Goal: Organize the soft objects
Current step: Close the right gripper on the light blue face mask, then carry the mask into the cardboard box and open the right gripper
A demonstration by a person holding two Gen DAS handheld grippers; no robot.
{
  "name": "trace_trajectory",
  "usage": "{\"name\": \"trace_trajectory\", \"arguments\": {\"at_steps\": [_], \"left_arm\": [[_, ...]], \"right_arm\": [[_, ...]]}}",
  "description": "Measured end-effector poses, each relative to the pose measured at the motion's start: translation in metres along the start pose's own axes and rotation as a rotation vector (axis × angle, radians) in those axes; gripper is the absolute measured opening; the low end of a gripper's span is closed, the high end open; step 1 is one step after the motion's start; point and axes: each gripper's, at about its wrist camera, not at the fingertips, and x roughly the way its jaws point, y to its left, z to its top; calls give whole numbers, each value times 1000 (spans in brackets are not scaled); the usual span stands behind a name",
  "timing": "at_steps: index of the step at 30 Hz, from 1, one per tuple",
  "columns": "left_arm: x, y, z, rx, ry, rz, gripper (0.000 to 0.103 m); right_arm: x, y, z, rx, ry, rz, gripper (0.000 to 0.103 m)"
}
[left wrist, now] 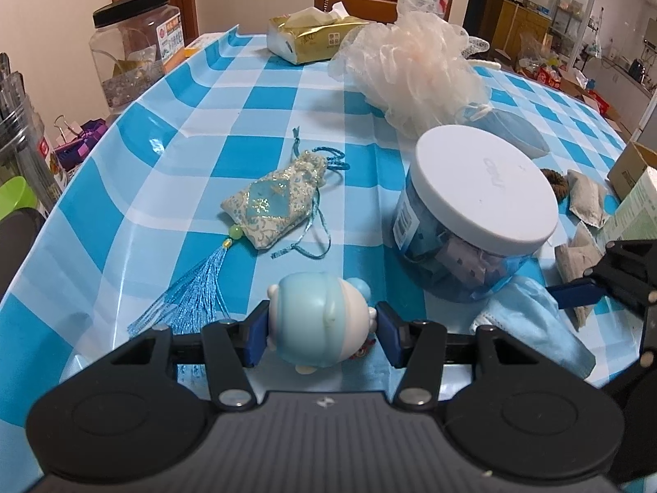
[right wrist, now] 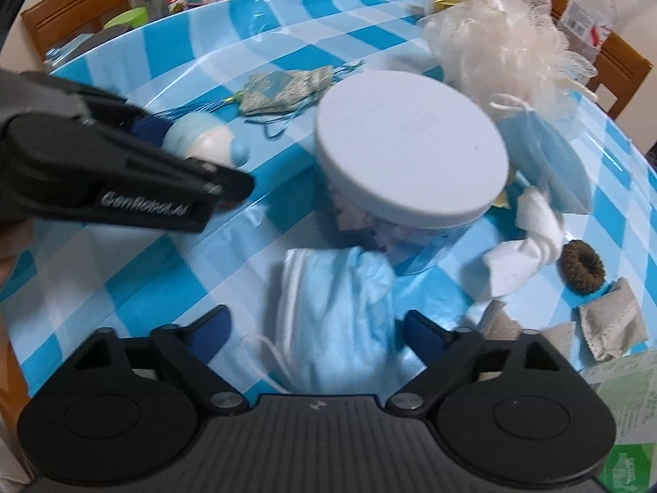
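Observation:
My left gripper (left wrist: 321, 335) is shut on a light-blue and white soft toy figure (left wrist: 318, 320), held just above the checked tablecloth (left wrist: 254, 98); the toy also shows in the right wrist view (right wrist: 205, 141). My right gripper (right wrist: 318, 328) is open, its blue pads either side of a folded blue face mask (right wrist: 336, 312) lying in front of a white-lidded jar (right wrist: 410, 152). A brocade sachet with a blue tassel (left wrist: 271, 205) lies ahead of the toy. A peach mesh bath pouf (left wrist: 414, 70) sits behind the jar (left wrist: 480, 201).
A tissue pack (left wrist: 312, 37) and a clear canister (left wrist: 131, 49) stand at the far side. A brown scrunchie (right wrist: 583, 267), white cloth (right wrist: 521, 242), several small grey pouches (right wrist: 612, 324) and a green carton (right wrist: 628, 411) lie at the right. Wooden chairs ring the table.

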Motion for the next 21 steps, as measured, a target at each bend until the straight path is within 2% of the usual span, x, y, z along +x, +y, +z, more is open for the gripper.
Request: {"name": "trace_trajectory", "arguments": {"at_steps": [5,7,10,21], "left_arm": [[0,1,0,2,9,-7,53],[0,1,-1,5,15,-11,53],[-1,-1,-2,17,18,-5,53],[-32,-14,-3,67,8,22,53]], "right_arm": [[-3,-4,3,17,-1,-30,74],[-5,-4,3,30,-1,-29,62],[-7,-2,3,44,0,-24,54],[-26,-2,-12,36,-17,-23,51]]}}
